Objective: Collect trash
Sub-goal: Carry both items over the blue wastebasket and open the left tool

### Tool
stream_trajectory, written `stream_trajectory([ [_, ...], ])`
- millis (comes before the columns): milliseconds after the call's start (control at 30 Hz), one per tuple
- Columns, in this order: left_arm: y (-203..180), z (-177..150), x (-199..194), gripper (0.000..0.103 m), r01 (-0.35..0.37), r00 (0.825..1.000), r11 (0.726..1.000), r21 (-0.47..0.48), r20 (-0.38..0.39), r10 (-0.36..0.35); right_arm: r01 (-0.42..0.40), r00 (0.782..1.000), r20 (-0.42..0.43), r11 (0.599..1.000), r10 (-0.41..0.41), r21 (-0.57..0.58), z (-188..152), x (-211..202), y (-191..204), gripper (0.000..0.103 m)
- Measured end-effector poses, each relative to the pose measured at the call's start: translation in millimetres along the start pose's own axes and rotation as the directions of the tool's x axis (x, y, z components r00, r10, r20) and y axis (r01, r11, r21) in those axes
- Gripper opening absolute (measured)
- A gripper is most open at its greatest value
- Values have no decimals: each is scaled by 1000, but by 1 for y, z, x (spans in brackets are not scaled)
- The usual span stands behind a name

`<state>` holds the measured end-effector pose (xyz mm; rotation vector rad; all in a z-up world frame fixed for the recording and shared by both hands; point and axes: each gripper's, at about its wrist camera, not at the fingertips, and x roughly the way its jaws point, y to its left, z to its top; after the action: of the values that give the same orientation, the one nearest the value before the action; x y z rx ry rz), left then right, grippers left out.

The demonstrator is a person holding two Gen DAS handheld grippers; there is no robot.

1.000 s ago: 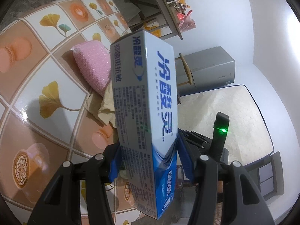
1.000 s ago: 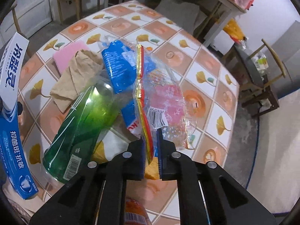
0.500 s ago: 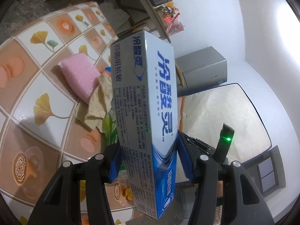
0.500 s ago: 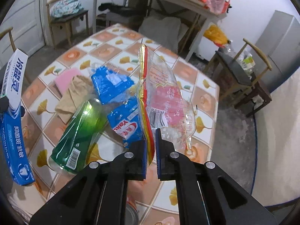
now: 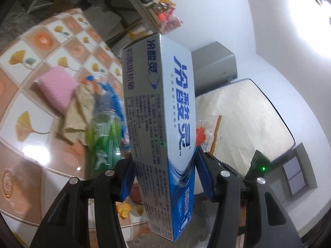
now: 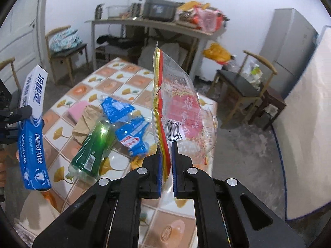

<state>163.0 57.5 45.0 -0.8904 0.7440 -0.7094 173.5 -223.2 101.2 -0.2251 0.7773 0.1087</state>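
Both hand-held grippers have lifted well clear of the counter (image 6: 128, 78) since a second ago, each carrying its piece of trash up with it. Left hand-held gripper (image 5: 163, 171) is clamped across the lower part of the long blue-and-white cardboard toothpaste box (image 5: 161, 111), which sticks out ahead of the fingers, tilted. Looks light and stiff, so a mid-body squeeze like this should hold fine, though too much pressure would probably crush it.

Right hand-held gripper (image 6: 165, 165) is nearly closed, pinching the red-and-yellow sealed edge of a clear plastic snack wrapper (image 6: 178, 111). That one's floppy and slick, I'd guess, so the thicker seam is the smart place to grab.

Below and ahead of the right hand-held gripper, still on the counter: a green plastic bottle (image 6: 93, 146) lying on its side, crumpled blue plastic wrappers (image 6: 128, 124) touching it, a brown paper bag (image 6: 86, 119), and a pink sponge (image 6: 78, 107) beyond that.
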Motion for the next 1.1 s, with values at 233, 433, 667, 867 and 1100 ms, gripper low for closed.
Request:
stream_trajectory([
  [233,-52,-9,43,52,99,990,989,109,-112,-87,96,994,26,983,-102,159,-48,-53,-51,6],
  [433,-103,-36,101,52,182,957,965,187,-260,-130,172,984,-7,936,-179,306,-106,-88,-93,6],
  [667,-157,-101,193,52,249,876,936,249,-469,-108,218,975,-74,848,-208,483,-185,-105,-137,6],
  [867,-193,-164,290,52,247,785,908,339,-619,17,248,968,-136,742,-209,623,-257,-103,-169,6],
  [1100,-211,-249,405,52,235,650,827,511,-715,257,250,968,-189,586,-164,771,-342,-79,-198,6],
])
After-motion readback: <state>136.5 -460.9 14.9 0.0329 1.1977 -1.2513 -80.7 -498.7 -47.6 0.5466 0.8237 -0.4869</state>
